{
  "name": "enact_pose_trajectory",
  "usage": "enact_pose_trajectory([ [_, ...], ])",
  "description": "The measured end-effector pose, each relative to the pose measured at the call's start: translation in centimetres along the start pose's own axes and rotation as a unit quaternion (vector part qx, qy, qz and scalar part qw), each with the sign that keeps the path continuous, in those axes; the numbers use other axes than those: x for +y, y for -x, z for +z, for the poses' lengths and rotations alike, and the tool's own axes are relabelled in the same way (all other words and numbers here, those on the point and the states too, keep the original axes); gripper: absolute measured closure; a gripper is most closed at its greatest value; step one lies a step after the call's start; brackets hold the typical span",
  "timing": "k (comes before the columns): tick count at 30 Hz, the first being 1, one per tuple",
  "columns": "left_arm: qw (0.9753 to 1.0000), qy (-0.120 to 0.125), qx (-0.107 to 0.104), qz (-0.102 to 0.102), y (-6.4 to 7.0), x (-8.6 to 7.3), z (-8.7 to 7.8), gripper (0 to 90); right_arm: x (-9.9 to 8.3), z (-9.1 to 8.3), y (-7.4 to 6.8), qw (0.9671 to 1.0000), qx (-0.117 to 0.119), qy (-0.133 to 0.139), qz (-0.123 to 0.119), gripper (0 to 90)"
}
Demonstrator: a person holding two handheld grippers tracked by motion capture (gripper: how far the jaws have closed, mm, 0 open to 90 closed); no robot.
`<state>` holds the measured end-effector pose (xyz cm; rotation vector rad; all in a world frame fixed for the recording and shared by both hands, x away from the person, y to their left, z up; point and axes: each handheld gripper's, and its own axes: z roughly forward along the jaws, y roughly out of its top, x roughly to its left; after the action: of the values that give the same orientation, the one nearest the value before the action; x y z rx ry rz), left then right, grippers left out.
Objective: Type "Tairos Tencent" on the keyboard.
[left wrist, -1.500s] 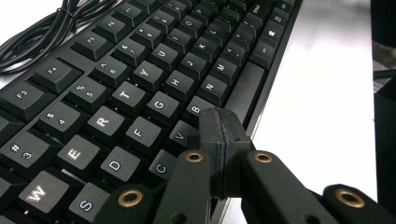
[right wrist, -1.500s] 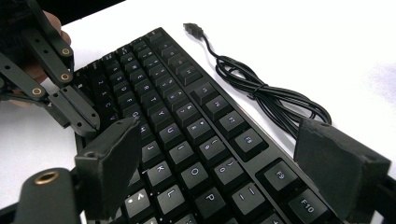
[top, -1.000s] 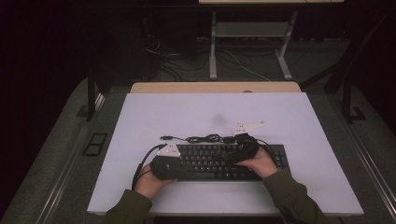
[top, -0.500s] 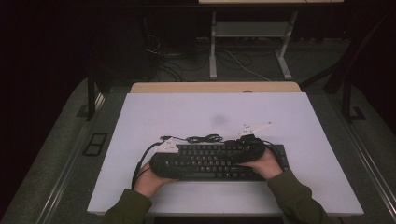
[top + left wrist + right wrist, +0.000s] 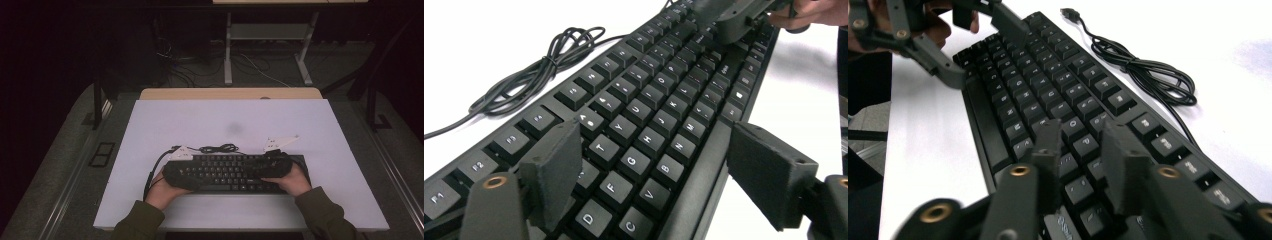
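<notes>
Looking along my left gripper (image 5: 651, 185), jaws wide astride the keyboard (image 5: 644, 125), I read key legends; my right gripper (image 5: 1080, 165) stood narrow. The keyboard lay lengthwise along the table's (image 5: 210, 120) near edge.

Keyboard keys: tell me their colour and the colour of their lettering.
The keyboard keys are black with white lettering, clearest in the left gripper view.

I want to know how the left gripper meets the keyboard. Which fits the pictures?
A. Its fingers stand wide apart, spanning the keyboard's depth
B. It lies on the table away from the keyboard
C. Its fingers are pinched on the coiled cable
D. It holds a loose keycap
A: in the left gripper view the left gripper has one finger over the upper key rows and the other past the front edge of the keyboard, wide apart.
</notes>
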<state>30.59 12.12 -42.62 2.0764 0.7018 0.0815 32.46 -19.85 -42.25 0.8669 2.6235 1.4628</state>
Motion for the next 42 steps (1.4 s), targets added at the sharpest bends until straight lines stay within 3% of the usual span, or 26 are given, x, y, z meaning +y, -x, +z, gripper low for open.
enact_pose_trajectory([
  [5, 1.0000, 0.006, 0.006, -0.005, -0.2, 0.4, 0.3, 18.9, -0.6, -0.8, -0.1, 1.0000, 0.004, -0.006, -0.006, 81.9],
  [12, 0.9999, 0.010, 0.012, -0.001, -0.5, 1.2, 0.5, 18.9, -1.6, -1.6, -0.1, 0.9997, 0.006, -0.022, -0.010, 89.2],
  [22, 0.9998, 0.007, 0.016, 0.010, -0.7, 2.1, 1.5, 18.9, -2.6, -1.6, -0.3, 0.9987, 0.002, -0.046, -0.023, 89.4],
  [34, 0.9996, 0.003, 0.026, 0.013, -0.7, 1.7, 2.2, 20.1, -3.0, -0.8, -0.6, 0.9970, -0.003, -0.067, -0.037, 89.4],
  [38, 0.9995, 0.005, 0.029, 0.014, -0.8, 1.7, 2.2, 24.4, -3.0, -0.8, -0.7, 0.9970, -0.003, -0.067, -0.039, 89.4],
  [42, 0.9991, 0.008, 0.036, 0.022, -0.8, 1.7, 2.0, 35.9, -3.0, -0.8, -0.7, 0.9970, -0.003, -0.067, -0.040, 89.4],
])
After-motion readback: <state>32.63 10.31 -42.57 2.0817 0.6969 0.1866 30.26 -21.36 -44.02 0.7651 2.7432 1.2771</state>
